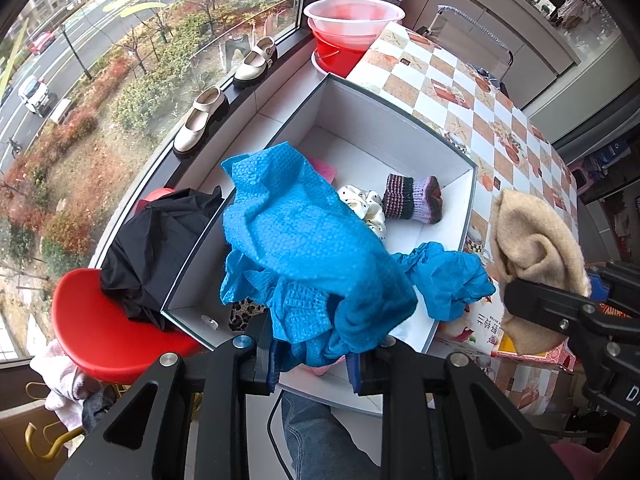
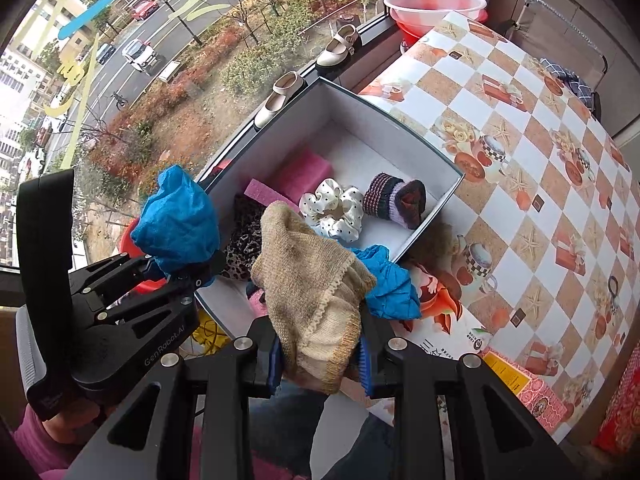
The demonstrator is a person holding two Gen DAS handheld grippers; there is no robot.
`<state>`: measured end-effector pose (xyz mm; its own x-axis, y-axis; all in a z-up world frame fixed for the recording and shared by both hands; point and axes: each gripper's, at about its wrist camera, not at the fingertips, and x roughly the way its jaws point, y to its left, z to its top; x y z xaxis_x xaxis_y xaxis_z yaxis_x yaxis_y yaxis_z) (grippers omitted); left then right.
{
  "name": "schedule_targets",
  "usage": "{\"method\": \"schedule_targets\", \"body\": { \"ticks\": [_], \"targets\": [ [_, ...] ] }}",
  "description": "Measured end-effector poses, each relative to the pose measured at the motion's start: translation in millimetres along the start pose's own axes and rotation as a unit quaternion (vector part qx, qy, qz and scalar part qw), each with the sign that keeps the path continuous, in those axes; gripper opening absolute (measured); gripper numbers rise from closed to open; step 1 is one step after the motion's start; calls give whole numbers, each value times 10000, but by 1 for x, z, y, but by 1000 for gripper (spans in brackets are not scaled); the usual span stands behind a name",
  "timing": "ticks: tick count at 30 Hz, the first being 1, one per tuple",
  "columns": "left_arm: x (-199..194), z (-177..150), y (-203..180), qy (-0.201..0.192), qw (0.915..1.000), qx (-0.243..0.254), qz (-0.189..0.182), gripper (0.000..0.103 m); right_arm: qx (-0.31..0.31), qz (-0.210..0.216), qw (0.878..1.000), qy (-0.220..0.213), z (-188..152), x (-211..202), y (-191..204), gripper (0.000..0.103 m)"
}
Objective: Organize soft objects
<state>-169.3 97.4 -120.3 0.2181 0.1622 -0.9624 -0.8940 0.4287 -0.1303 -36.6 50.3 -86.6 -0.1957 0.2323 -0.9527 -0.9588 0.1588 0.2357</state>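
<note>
My left gripper (image 1: pixel 316 364) is shut on a blue cloth (image 1: pixel 304 240) and holds it above the near end of an open white box (image 1: pixel 384 120). The blue cloth also shows in the right wrist view (image 2: pixel 176 216), with one end trailing over the box's near edge (image 2: pixel 390 284). My right gripper (image 2: pixel 320 360) is shut on a beige knitted sock (image 2: pixel 316 284), also seen in the left wrist view (image 1: pixel 532 252). Inside the box lie a white dotted scrunchie (image 2: pixel 334 208), a purple striped knitted piece (image 2: pixel 394 198), pink sponges (image 2: pixel 304 170) and a leopard-print cloth (image 2: pixel 244 240).
The box sits at the edge of a table with a checkered cloth (image 2: pixel 540 168). A red stool (image 1: pixel 100 328) with a black cloth (image 1: pixel 156 240) stands to the left. Two shoes (image 1: pixel 204 120) rest on the window sill. A red basin (image 1: pixel 352 28) stands at the far end.
</note>
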Motion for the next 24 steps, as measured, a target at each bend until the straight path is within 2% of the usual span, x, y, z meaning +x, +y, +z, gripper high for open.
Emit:
{"method": "schedule_targets", "body": {
  "ticks": [2, 4, 5, 6, 8, 10, 11, 14, 15, 24],
  "targets": [
    [-4, 1, -1, -115, 9999, 2, -9, 39, 4, 5, 10000, -28, 5, 2, 0, 29],
    [-8, 3, -3, -237, 9996, 17, 172, 68, 35, 48, 10000, -50, 11, 4, -1, 33],
    [-10, 4, -3, -293, 9993, 43, 230, 72, 68, 71, 10000, -19, 14, 5, -1, 51],
    [-13, 4, -4, -375, 9988, 83, 298, 73, 100, 58, 9999, -8, 16, 6, -1, 76],
    [-16, 5, -6, -442, 9974, 184, 540, 76, 97, -100, 9999, -82, 19, 4, 1, 98],
    [-16, 6, -9, -365, 9961, 315, 740, 77, 26, -165, 9996, -227, 20, -3, 2, 100],
    [-16, 6, -9, -333, 9966, 345, 676, 78, 23, -192, 9995, -266, 20, -5, 2, 100],
    [-16, 3, -6, -194, 9994, 268, 55, 79, 120, -260, 9992, -276, 18, -8, -1, 102],
    [-17, 1, -6, -181, 9996, 236, -2, 79, 190, -249, 9992, -263, 17, -8, -4, 102],
    [-19, -3, -16, -81, 9985, 459, 288, 79, 559, -278, 9980, -30, 2, -1, -16, 102]
  ]
}}
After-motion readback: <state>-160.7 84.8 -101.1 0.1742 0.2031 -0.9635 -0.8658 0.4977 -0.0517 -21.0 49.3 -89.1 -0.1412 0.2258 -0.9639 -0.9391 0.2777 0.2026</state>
